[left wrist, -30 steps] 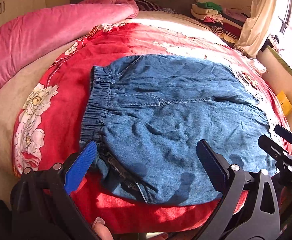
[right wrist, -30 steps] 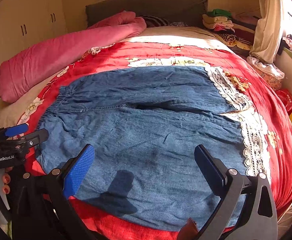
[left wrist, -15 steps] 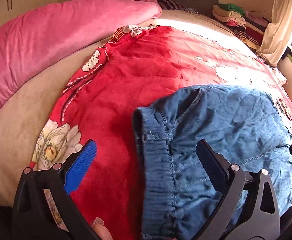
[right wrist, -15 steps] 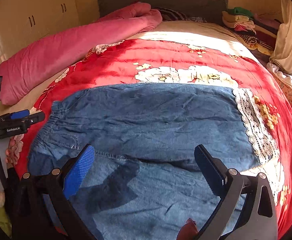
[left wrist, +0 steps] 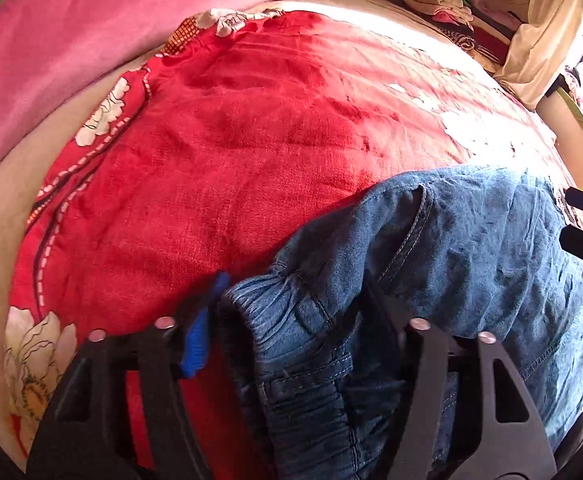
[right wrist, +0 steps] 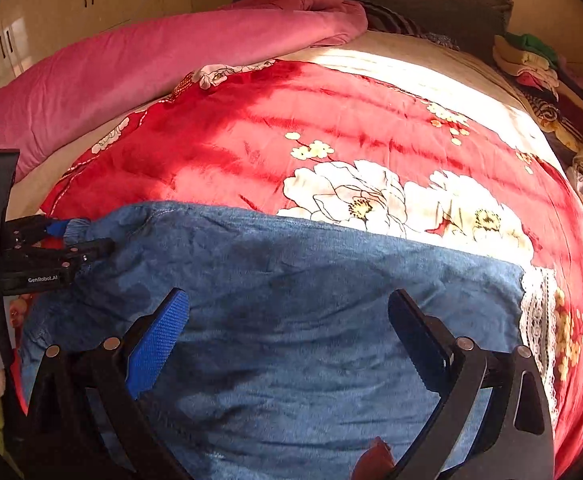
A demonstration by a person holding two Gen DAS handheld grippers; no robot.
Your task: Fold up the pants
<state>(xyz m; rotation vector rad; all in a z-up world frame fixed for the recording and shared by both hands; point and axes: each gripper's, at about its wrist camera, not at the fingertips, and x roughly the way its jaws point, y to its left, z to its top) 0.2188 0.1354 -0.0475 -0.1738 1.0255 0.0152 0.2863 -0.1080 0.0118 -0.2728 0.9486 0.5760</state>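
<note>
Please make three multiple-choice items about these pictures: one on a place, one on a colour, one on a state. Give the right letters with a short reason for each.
1. Where does the rolled pink quilt lie?
A. on the blue denim pants
B. along the far left side of the bed, beyond the red flowered bedspread
C. on the floor

2. What colour is the lace trim at the leg end of the blue denim pants?
A. white
B. black
C. green

3. How do the right tongs stand?
A. shut on the quilt
B. shut on the lace
C. open above the denim, gripping nothing

Answers: 1 B, the quilt lies past the red flowered bedspread. 2 A, the trim is white. 3 C, both fingers stand wide apart over flat denim. The left tongs are closing with the elastic waistband between them.
</note>
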